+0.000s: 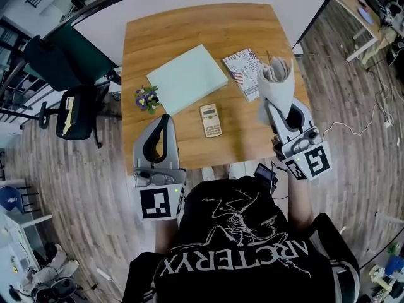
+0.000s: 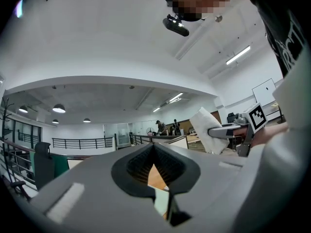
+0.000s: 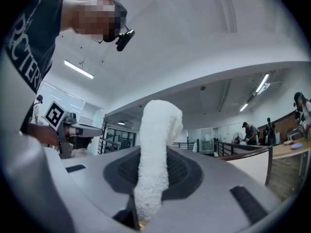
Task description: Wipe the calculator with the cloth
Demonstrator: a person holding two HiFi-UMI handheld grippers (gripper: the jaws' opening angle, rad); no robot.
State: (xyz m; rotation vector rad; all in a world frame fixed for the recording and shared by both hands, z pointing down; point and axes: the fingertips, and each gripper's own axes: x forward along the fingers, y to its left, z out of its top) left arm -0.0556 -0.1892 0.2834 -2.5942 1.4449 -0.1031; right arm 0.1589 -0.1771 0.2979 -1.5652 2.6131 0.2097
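A small beige calculator (image 1: 211, 120) lies flat on the wooden table (image 1: 252, 137), near its front middle. My right gripper (image 1: 272, 103) is held up over the table's right side, shut on a white cloth (image 1: 276, 81) that stands up out of its jaws. In the right gripper view the cloth (image 3: 156, 149) rises as a thick roll between the jaws. My left gripper (image 1: 165, 120) hovers at the front left, a hand's width left of the calculator, shut with nothing in it. Its jaws meet in the left gripper view (image 2: 154, 147), where the cloth (image 2: 208, 129) also shows.
A pale green flat board (image 1: 187, 77) lies behind the calculator. A flag-print magazine (image 1: 243, 72) sits to its right, partly behind the cloth. A small bunch of purple flowers (image 1: 147, 98) stands at the left edge. An office chair (image 1: 69, 109) is left of the table.
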